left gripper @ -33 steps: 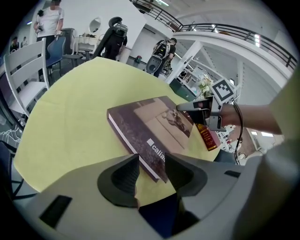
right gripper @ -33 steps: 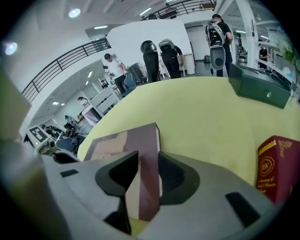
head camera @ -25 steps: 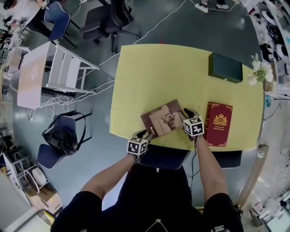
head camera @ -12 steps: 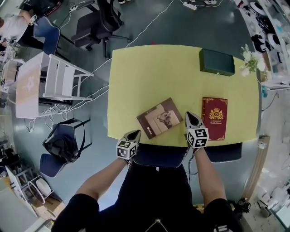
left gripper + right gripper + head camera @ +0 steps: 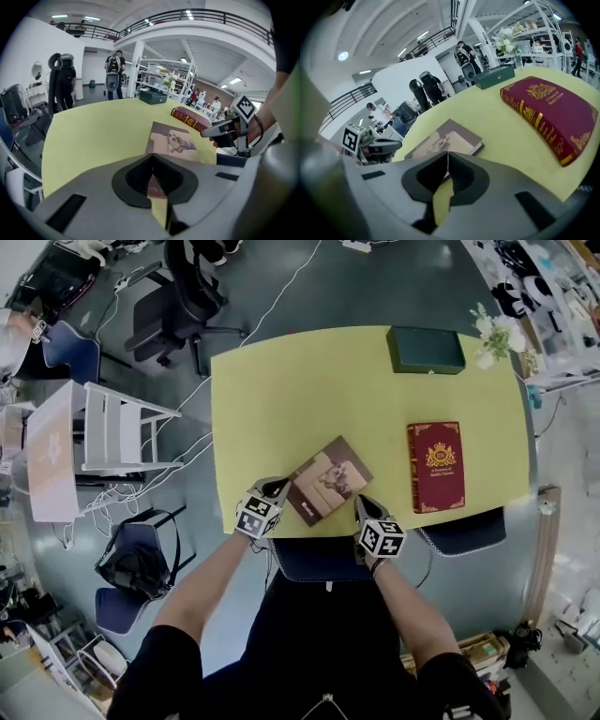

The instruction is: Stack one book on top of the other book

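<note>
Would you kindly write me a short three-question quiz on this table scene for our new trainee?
1. True or false: the brown book already lies on top of the red book.
2. Which thing sits at the far edge of the table? A) a green box B) a laptop C) a mug
3. Fill in: the jaws of the left gripper and the right gripper are both ____.
Key: 1 false, the two lie apart, side by side. 2 A. 3 shut, with nothing held between them.
</note>
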